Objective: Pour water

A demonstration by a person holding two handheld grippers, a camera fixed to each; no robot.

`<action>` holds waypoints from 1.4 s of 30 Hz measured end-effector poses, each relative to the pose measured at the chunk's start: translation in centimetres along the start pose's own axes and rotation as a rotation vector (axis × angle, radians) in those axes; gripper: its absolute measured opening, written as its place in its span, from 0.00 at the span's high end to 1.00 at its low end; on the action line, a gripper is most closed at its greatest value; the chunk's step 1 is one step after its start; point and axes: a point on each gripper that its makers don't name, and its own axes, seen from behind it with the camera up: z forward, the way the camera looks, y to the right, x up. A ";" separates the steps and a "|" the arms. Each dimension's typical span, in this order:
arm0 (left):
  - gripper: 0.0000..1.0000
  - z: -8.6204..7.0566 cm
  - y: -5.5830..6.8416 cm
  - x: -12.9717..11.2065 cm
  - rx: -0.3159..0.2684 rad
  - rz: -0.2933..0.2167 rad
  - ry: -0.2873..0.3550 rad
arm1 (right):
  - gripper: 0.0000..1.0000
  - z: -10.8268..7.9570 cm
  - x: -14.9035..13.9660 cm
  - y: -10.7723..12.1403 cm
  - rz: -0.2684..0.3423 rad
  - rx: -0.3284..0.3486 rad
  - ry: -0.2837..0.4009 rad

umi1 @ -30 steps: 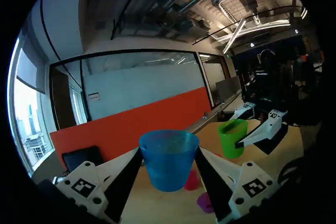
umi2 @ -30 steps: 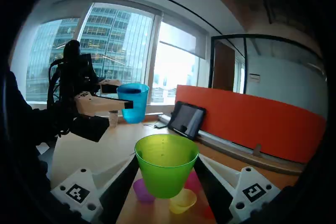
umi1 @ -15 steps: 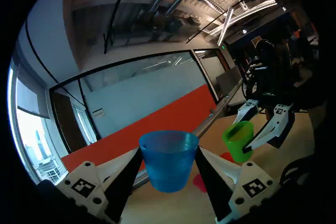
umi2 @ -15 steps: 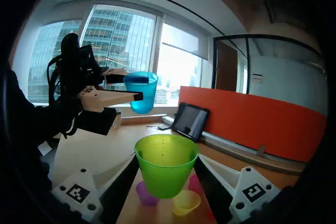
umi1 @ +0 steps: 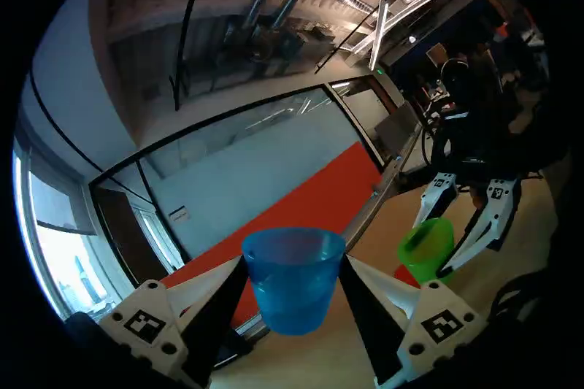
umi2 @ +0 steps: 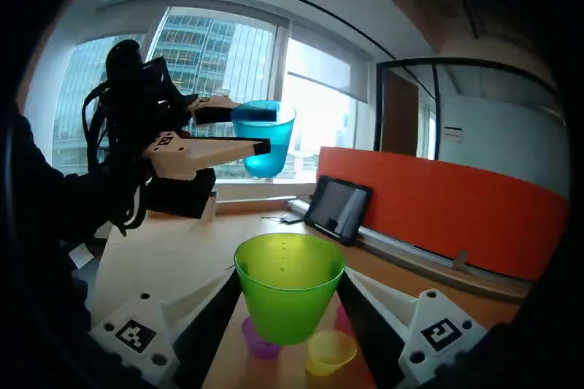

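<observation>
A blue cup (umi1: pixel 293 279) sits between the fingers of my left gripper (umi1: pixel 292 287), which is shut on it and holds it high in the air. In the right gripper view the same blue cup (umi2: pixel 264 136) hangs up and to the left, held by the left gripper (umi2: pixel 252 130), with liquid inside. My right gripper (umi2: pixel 290 301) is shut on a green cup (umi2: pixel 289 294), upright and open at the top. In the left gripper view the green cup (umi1: pixel 427 249) is lower right, in the right gripper (umi1: pixel 438 254).
A wooden table (umi2: pixel 175 250) lies below both cups. Small purple (umi2: pixel 257 338), yellow (umi2: pixel 330 351) and pink cups stand on it under the green cup. A tablet (umi2: pixel 337 210) leans by an orange partition (umi2: pixel 452 206). Large windows (umi2: pixel 219 75) are behind. A person's dark sleeve (umi2: pixel 66 206) holds the left gripper.
My left gripper has lifted the blue cup higher and carried it closer to the green cup. The green cup has stayed put in my right gripper.
</observation>
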 end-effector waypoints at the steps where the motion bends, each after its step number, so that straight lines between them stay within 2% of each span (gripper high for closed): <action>1: 0.15 0.1 0.0 0.1 0.001 0.008 0.001 | 0.10 0.1 0.0 -0.1 -0.001 0.002 0.000; 11: 0.15 0.4 -0.1 1.7 0.004 0.102 0.014 | 0.11 0.9 0.0 -1.0 -0.009 0.023 0.004; 31: 0.15 1.0 -0.3 4.1 0.010 0.245 0.040 | 0.11 2.3 -0.3 -2.0 0.001 0.053 0.008; 42: 0.15 2.0 -0.6 4.9 0.017 0.334 0.053 | 0.10 2.8 -0.5 -2.0 0.007 0.061 0.008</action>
